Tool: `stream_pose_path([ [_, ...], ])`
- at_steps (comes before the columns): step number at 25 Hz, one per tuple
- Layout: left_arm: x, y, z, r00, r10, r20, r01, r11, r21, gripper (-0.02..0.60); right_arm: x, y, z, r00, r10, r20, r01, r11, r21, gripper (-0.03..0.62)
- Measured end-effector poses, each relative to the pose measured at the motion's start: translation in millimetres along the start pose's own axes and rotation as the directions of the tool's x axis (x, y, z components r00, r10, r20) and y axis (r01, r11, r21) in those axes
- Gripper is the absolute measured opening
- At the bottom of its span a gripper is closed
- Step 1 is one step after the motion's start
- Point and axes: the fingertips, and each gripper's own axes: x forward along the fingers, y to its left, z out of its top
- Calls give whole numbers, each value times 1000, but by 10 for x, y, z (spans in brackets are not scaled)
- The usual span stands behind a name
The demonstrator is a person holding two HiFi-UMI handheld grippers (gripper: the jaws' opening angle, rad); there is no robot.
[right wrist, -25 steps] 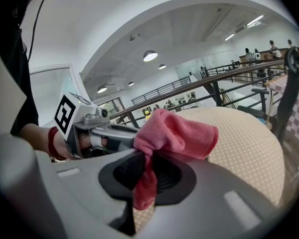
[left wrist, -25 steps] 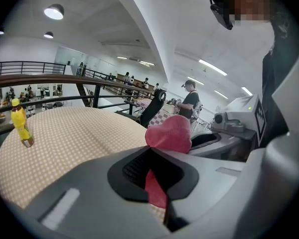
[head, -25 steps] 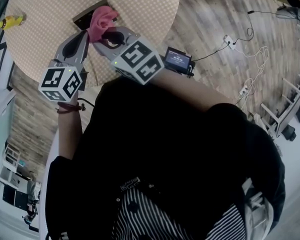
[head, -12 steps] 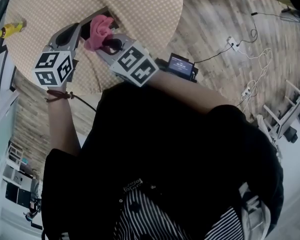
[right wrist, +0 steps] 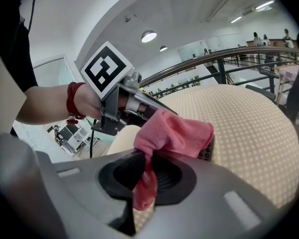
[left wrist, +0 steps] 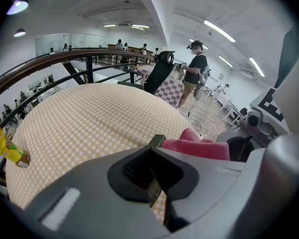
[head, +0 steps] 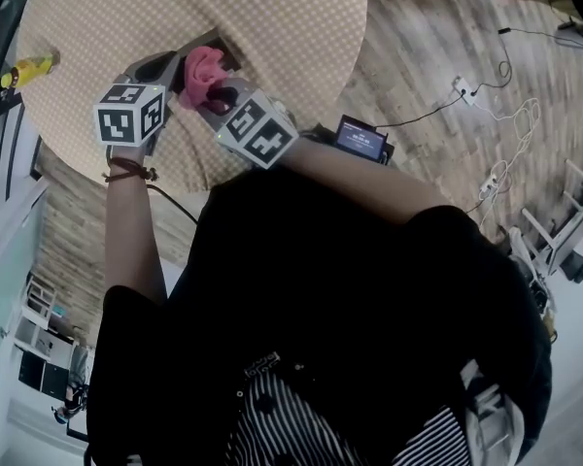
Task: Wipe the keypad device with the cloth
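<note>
R gripper (right wrist: 144,174) clamps cloth (right wrist: 175,131) covering most of keypad device (right wrist: 206,154), which L gripper (left wrist: 152,179) grips edge-on.

1. Cloth (right wrist: 172,133): soft, fuzzy pink fabric, matt.
2. Table (head: 272,27): woven checked covering, matt and finely textured.
3. Left tool (left wrist: 157,184) and right tool (right wrist: 145,180): smooth matt grey plastic, with black ribbed pads.
4. Keypad device (right wrist: 207,152): dark matt plastic.
5. Floor (head: 437,27): wood-look planks.
</note>
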Motion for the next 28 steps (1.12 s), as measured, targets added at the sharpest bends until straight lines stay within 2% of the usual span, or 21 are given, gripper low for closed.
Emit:
stream_pose_path([
  [4,177,101,-128,998,23,-63,-21,999,39,5,189,-181,-179,997,-38,-62,38,999,-1,48],
  [10,281,105,-201,996,20,-92,-16,999,39,5,359,-251,-263,994,-55,-89,53,998,-15,48],
  [17,322,67,-209,996,27,-89,-23,998,50,5,600,-272,-258,995,-74,-74,70,996,-53,48],
  [21,333,25,-226,992,30,-120,-19,996,91,5,687,-314,-368,990,-104,-90,102,994,-31,48],
  [28,333,50,-208,993,20,-118,-10,996,86,5,716,-264,-96,994,-97,-43,95,995,-30,48],
])
